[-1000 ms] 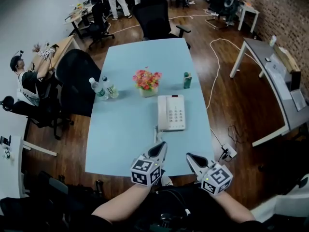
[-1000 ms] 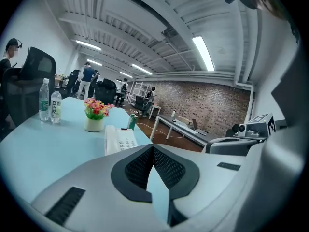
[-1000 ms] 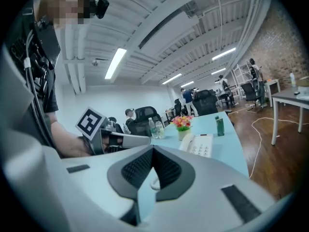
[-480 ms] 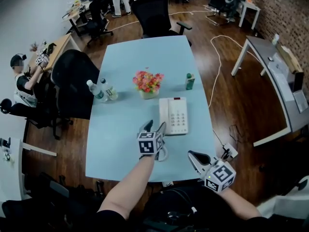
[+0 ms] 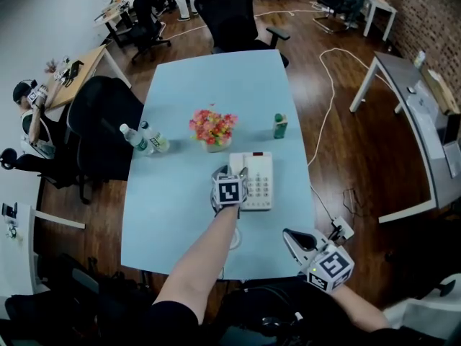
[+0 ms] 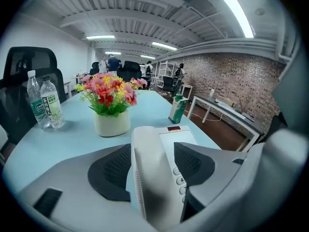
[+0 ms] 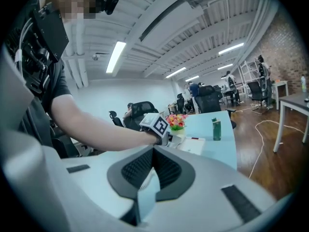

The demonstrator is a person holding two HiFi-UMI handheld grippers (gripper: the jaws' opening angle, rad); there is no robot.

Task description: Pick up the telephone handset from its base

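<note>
The white telephone base [image 5: 258, 182] sits mid-table, and its handset [image 5: 237, 161] rests in the cradle along its left side. My left gripper [image 5: 232, 170] reaches over the phone's left side. In the left gripper view the handset [image 6: 147, 178] lies lengthwise between the jaws of that gripper [image 6: 152, 164], which are opening. The left pad is close beside the handset, and keys show in the gap on the right. My right gripper [image 5: 290, 235] hovers at the table's near right edge with nothing in it. Its pads [image 7: 164, 166] stand together.
A pot of flowers [image 5: 211, 130] stands just behind the phone. A green carton [image 5: 280, 125] is to its right and two water bottles [image 5: 140, 139] are at the left edge. The phone cord [image 5: 235, 238] curls near the front. Office chairs ring the light blue table [image 5: 173, 215].
My left gripper has travelled from the table's near edge forward to the phone, dipped down, and its jaws have gone from shut to open around the handset. The right gripper drifted slightly.
</note>
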